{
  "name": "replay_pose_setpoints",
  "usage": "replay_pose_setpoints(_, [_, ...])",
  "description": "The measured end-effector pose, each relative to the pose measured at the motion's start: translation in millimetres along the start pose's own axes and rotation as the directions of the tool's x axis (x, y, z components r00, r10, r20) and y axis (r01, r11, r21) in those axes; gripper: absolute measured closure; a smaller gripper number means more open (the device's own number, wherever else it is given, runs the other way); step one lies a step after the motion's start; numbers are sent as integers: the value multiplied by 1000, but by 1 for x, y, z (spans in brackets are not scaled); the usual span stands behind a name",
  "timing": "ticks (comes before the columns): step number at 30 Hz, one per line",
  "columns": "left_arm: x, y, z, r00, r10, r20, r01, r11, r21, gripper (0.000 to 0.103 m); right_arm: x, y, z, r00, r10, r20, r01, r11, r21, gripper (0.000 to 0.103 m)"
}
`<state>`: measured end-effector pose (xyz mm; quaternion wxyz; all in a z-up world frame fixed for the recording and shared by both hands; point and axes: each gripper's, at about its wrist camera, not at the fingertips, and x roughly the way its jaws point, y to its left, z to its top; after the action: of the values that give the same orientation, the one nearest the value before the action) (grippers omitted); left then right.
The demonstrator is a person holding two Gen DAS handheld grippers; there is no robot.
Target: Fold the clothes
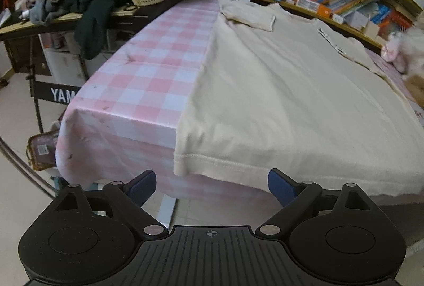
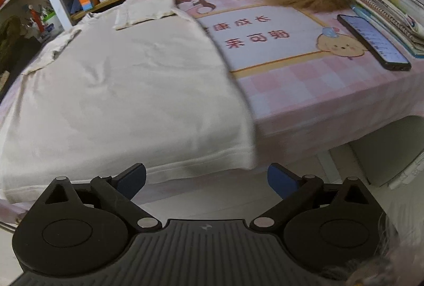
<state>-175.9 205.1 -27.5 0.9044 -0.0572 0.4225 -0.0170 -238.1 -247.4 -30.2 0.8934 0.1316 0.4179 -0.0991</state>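
The cream T-shirt (image 1: pixel 278 89) lies flat on the desk (image 1: pixel 137 79), sleeves already turned in, its hem draped over the near edge. Your left gripper (image 1: pixel 212 183) sits just short of the hem's left corner, jaws wide apart, nothing between them; your right gripper (image 2: pixel 206 181) faces the right corner, jaws likewise apart and empty. Risk: pinch only the top layer, or catch the pink checked cloth (image 1: pixel 124 111) under the hem, and the fold skews. Beyond the shirt's right edge, the phone (image 2: pixel 373 43) could get swept.
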Motion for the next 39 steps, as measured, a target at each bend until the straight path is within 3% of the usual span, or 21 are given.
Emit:
replay_pose_setpoints(3, [4, 9, 1, 1000, -15, 1, 15, 1000, -4, 16, 6, -13, 6, 1000, -20, -1, 20, 1000, -2, 4])
replay_pose_setpoints(7, [17, 21, 8, 999, -35, 1, 35, 999, -14, 29, 15, -29, 18, 1000, -8, -8, 8, 1000, 7, 4])
replay_pose_setpoints(11, [32, 31, 18, 997, -71, -13, 71, 997, -15, 38, 22, -39, 30, 999, 46, -22, -46, 999, 16, 4])
replay_pose_setpoints(18, [50, 49, 18, 978, -193, -73, 188, 980, -72, 39, 31, -44, 43, 986, 146, -80, -143, 989, 37, 9])
replay_pose_setpoints(20, [51, 54, 17, 971, -225, -77, 217, 971, -102, 45, 34, -47, 43, 980, 172, -95, -167, 984, 62, 9])
replay_pose_setpoints(21, [51, 55, 17, 967, -245, -78, 235, 965, -118, 54, 35, -49, 43, 976, 192, -101, -183, 979, 84, 11])
replay_pose_setpoints(23, [50, 56, 17, 959, -273, -79, 260, 955, -140, 66, 36, -55, 42, 963, 244, -110, -228, 963, 144, 26])
replay_pose_setpoints(25, [48, 55, 17, 955, -284, -81, 270, 951, -147, 88, 35, -62, 40, 945, 306, -113, -279, 938, 207, 41])
replay_pose_setpoints(27, [43, 54, 17, 956, -281, -83, 268, 953, -144, 98, 31, -66, 38, 929, 354, -107, -323, 918, 231, 58])
replay_pose_setpoints(29, [35, 57, 16, 952, -299, -73, 286, 947, -145, 99, 23, -66, 38, 919, 380, -102, -352, 910, 220, 85])
replay_pose_setpoints(30, [32, 58, 15, 948, -309, -69, 297, 944, -146, 99, 19, -66, 38, 918, 385, -100, -358, 909, 213, 88])
replay_pose_setpoints(32, [27, 61, 16, 944, -324, -66, 312, 938, -152, 98, 13, -66, 37, 916, 391, -92, -367, 907, 206, 88])
replay_pose_setpoints(35, [33, 67, 20, 942, -325, -78, 308, 934, -182, 87, 14, -65, 37, 917, 386, -99, -361, 910, 204, 88])
replay_pose_setpoints(37, [38, 70, 23, 940, -332, -79, 310, 928, -206, 62, 19, -65, 38, 917, 382, -112, -355, 912, 205, 85])
replay_pose_setpoints(39, [40, 73, 26, 938, -342, -64, 320, 919, -229, 48, 24, -64, 38, 916, 381, -125, -352, 913, 204, 84])
